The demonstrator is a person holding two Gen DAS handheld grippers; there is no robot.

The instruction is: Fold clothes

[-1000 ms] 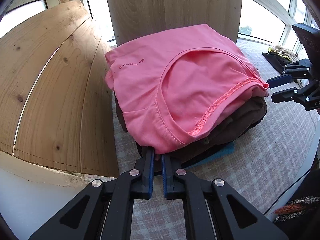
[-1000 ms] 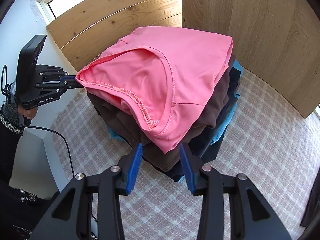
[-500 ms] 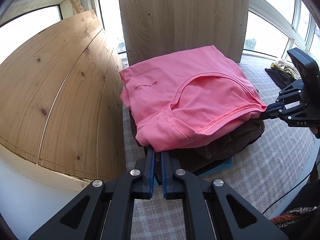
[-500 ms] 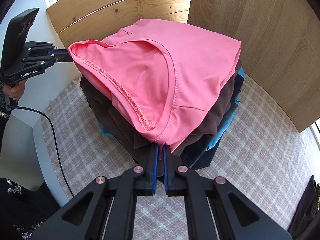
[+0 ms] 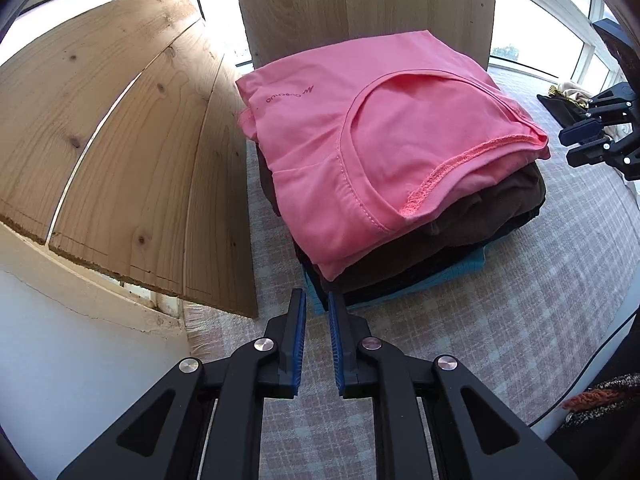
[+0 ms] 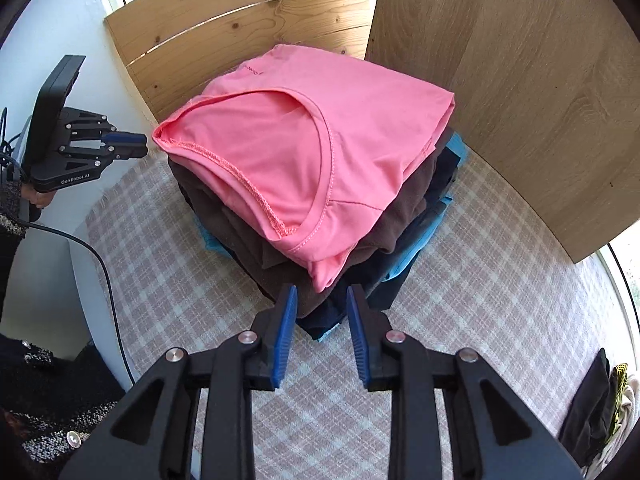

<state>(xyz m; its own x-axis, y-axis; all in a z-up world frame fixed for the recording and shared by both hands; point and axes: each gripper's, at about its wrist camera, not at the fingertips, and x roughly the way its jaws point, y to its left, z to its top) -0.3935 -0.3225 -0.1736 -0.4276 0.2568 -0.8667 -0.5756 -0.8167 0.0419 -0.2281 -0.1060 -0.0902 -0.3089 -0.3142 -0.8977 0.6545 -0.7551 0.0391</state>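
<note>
A folded pink shirt (image 5: 372, 152) tops a stack of folded clothes (image 6: 360, 248), brown, dark and blue layers beneath, directly ahead of both tools. The left hand-held gripper (image 5: 317, 312) stands just short of the stack's near corner, jaws narrow and opening, nothing between them. The right hand-held gripper (image 6: 322, 304) is opening too, wider, empty. The stack rests on a checked cloth-covered worktop (image 6: 460, 312). Wooden boards (image 5: 120, 152) and windows (image 5: 532, 36) stand beyond.
</note>
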